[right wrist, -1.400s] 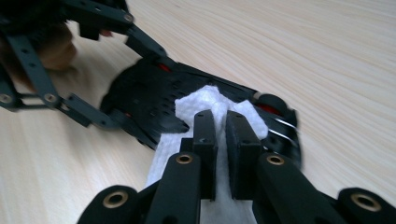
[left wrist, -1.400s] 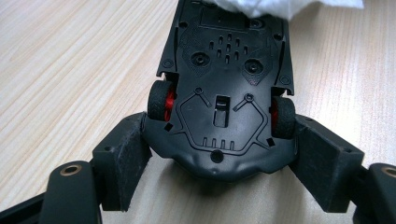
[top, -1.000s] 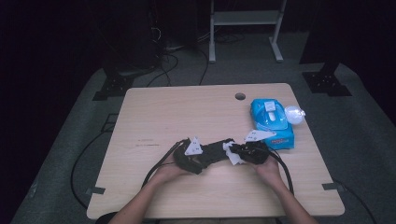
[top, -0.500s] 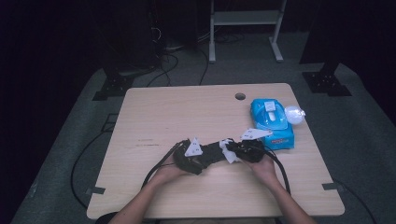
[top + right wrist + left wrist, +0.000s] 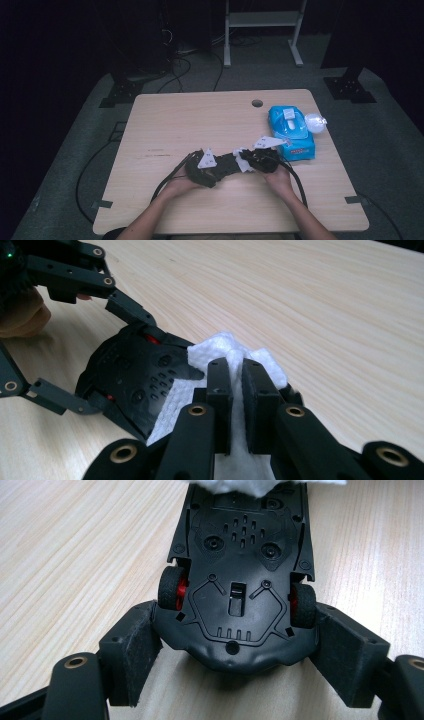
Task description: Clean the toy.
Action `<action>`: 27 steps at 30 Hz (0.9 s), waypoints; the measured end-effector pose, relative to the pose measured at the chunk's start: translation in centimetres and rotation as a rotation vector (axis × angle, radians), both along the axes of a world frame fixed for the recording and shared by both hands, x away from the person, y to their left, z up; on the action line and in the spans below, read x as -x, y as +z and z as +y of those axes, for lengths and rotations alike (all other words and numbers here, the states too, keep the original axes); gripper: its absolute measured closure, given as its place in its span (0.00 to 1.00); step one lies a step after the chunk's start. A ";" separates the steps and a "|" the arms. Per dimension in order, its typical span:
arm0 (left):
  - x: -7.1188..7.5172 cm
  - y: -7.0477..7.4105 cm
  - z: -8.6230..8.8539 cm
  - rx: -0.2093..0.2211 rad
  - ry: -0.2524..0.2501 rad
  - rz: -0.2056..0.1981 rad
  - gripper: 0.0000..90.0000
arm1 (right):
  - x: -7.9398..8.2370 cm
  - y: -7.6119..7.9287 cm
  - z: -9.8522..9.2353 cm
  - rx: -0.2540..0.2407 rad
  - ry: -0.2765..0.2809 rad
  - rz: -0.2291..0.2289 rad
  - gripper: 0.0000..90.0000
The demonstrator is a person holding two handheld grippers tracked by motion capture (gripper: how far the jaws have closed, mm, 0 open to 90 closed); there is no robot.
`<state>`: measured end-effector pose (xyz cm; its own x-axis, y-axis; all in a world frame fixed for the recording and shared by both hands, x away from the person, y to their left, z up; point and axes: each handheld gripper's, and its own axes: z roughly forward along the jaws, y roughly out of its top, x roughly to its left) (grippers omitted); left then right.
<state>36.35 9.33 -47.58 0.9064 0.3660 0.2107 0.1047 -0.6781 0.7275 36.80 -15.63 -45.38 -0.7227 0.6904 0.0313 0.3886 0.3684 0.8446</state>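
Left gripper (image 5: 235,645): my jaws clamp the black toy car (image 5: 240,580) across one end, pads against the body flanks just behind the red-hubbed wheels. The car is belly-up, with chassis screws and vents facing the camera.

Right gripper (image 5: 235,385): jaws pinched narrow on a wad of white wipe (image 5: 235,352), which I am pressing against the car's far end.

Handling judgement: the car looks like light, rigid moulded plastic with a smooth shell that is likely slippery at the curved nose. The flat flanks by the wheels are the safest hold. The wheels would probably roll under a pad, so I avoid them. The wipe is soft and limp and needs only a pinch.

Orientation: the car's long axis runs from the left gripper straight toward the right gripper, roughly parallel to the near edge of the table (image 5: 165,125), underside up.

Location, relative to the blue wipes pack (image 5: 291,132): the car sits nearer me and off toward my left, close but apart from it. A small white ball-like item (image 5: 315,121) lies just beyond the pack's far side.
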 end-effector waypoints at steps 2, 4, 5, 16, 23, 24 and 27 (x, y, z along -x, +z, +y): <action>-0.1 0.0 0.0 -0.003 -0.002 0.002 0.26 | -0.2 0.1 0.2 0.025 -0.001 -0.007 0.91; -0.1 -0.1 0.0 0.006 0.001 0.005 0.26 | -0.4 0.1 -0.1 0.027 -0.008 -0.008 0.92; -0.1 -0.1 0.0 0.011 0.002 0.008 0.26 | -0.6 0.1 -1.1 0.019 -0.035 0.002 0.92; -0.1 -0.1 0.0 0.011 0.003 0.007 0.26 | -1.0 0.2 -2.0 -0.010 -0.062 0.041 0.92; -0.3 -0.1 -0.1 0.014 0.001 0.011 0.26 | -1.0 0.2 -0.5 -0.004 -0.014 0.046 0.92; -0.3 -0.1 -0.1 0.012 0.002 0.008 0.26 | -1.0 0.2 -0.2 -0.002 0.003 0.045 0.92; -0.3 -0.1 -0.1 0.015 0.005 0.011 0.26 | -0.9 0.3 0.8 0.026 0.006 0.027 0.92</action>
<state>36.64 9.26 -47.64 0.9069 0.3733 0.1952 0.1161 -0.6668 0.7361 37.68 -14.84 -45.08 -0.7261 0.6868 0.0334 0.4088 0.3922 0.8240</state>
